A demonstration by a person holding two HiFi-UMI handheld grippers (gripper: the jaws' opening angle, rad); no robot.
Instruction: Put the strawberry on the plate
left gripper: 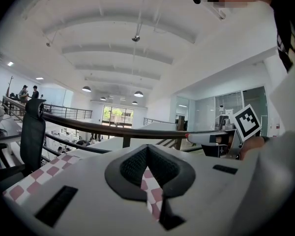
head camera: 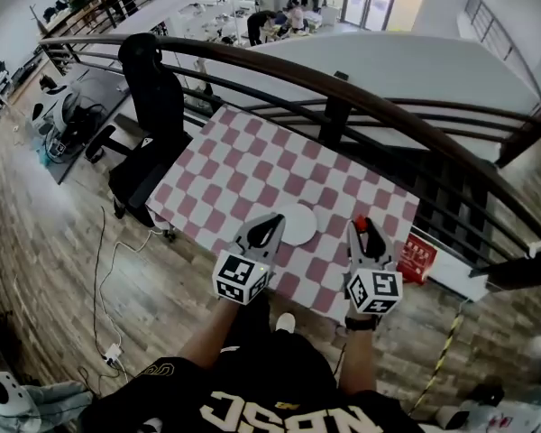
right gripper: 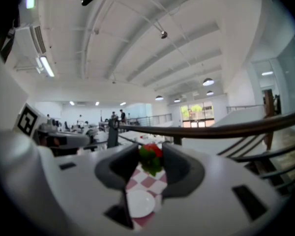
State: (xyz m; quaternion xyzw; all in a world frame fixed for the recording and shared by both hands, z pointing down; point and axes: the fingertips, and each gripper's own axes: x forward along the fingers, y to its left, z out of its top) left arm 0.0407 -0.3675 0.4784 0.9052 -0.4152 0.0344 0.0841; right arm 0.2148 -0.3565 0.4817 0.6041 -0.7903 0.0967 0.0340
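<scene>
The red strawberry (right gripper: 151,157) with green leaves sits pinched between the tips of my right gripper (right gripper: 152,150), which is shut on it. From the head view the strawberry (head camera: 361,224) shows at the tip of that gripper (head camera: 362,228), held above the checkered table (head camera: 252,165) just right of the white plate (head camera: 299,225). The plate (right gripper: 139,203) lies below the berry in the right gripper view. My left gripper (head camera: 274,223) hovers at the plate's left edge, and its jaws (left gripper: 147,150) meet at the tips with nothing between them.
A black office chair (head camera: 153,106) stands at the table's left end. A dark curved railing (head camera: 343,87) runs behind the table. A red sign (head camera: 417,258) sits by the right front corner. Cables (head camera: 108,278) trail over the wooden floor on the left.
</scene>
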